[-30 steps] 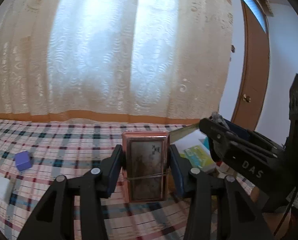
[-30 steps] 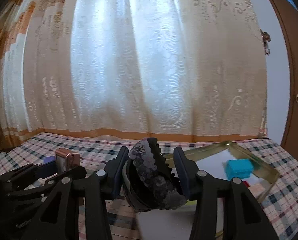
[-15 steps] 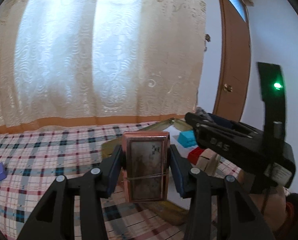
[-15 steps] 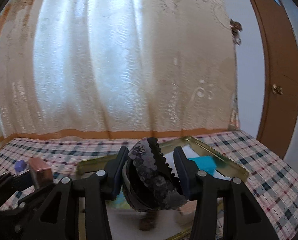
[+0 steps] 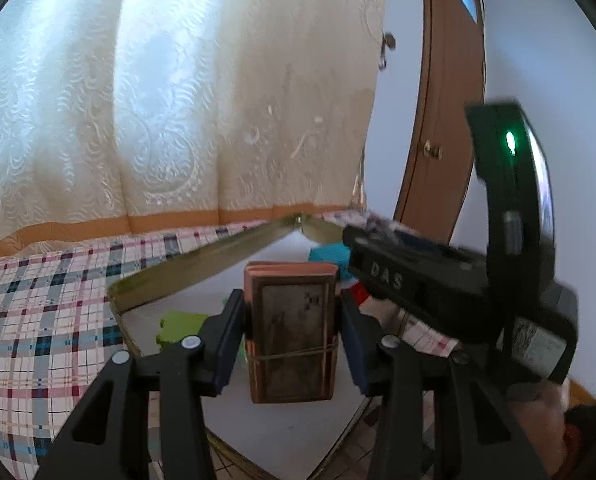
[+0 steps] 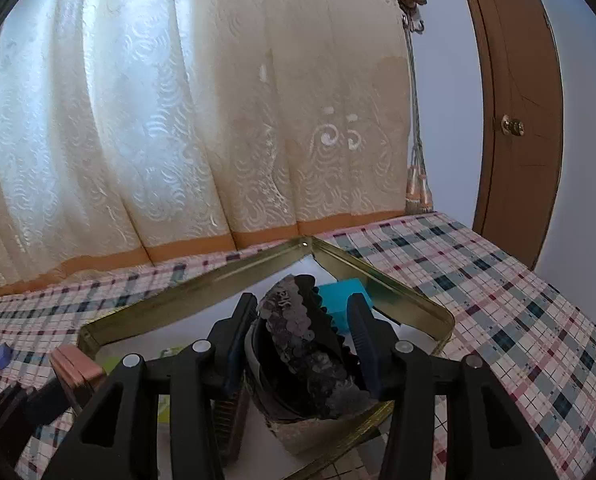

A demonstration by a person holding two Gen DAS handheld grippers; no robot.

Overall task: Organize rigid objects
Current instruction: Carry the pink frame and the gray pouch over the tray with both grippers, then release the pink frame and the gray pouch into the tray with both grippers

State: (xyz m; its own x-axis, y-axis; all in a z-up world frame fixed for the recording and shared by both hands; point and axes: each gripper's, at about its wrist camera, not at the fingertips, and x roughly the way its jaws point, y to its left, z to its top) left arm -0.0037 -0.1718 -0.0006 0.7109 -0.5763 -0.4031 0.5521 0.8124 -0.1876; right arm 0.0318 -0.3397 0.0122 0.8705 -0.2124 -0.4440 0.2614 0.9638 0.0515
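My left gripper (image 5: 292, 334) is shut on a copper-pink box (image 5: 292, 330) bound with a thin band, held upright above the gold-rimmed tray (image 5: 202, 268). My right gripper (image 6: 301, 342) is shut on a dark sequined scalloped piece (image 6: 303, 334), held over the same tray (image 6: 377, 280). The right gripper's black body shows at the right of the left wrist view (image 5: 457, 288). The pink box and left gripper show at the lower left of the right wrist view (image 6: 76, 368).
In the tray lie a teal block (image 6: 347, 296), a green block (image 5: 180, 326), a red piece (image 5: 359, 292) and a printed card (image 5: 427, 338). A purple cube (image 6: 2, 354) sits on the plaid cloth (image 6: 517, 312). Curtain behind, wooden door (image 6: 517, 100) at right.
Both grippers have swung right and forward over the tray with their loads still held. The tray now lies directly beneath both; the purple cube has left the left wrist view.
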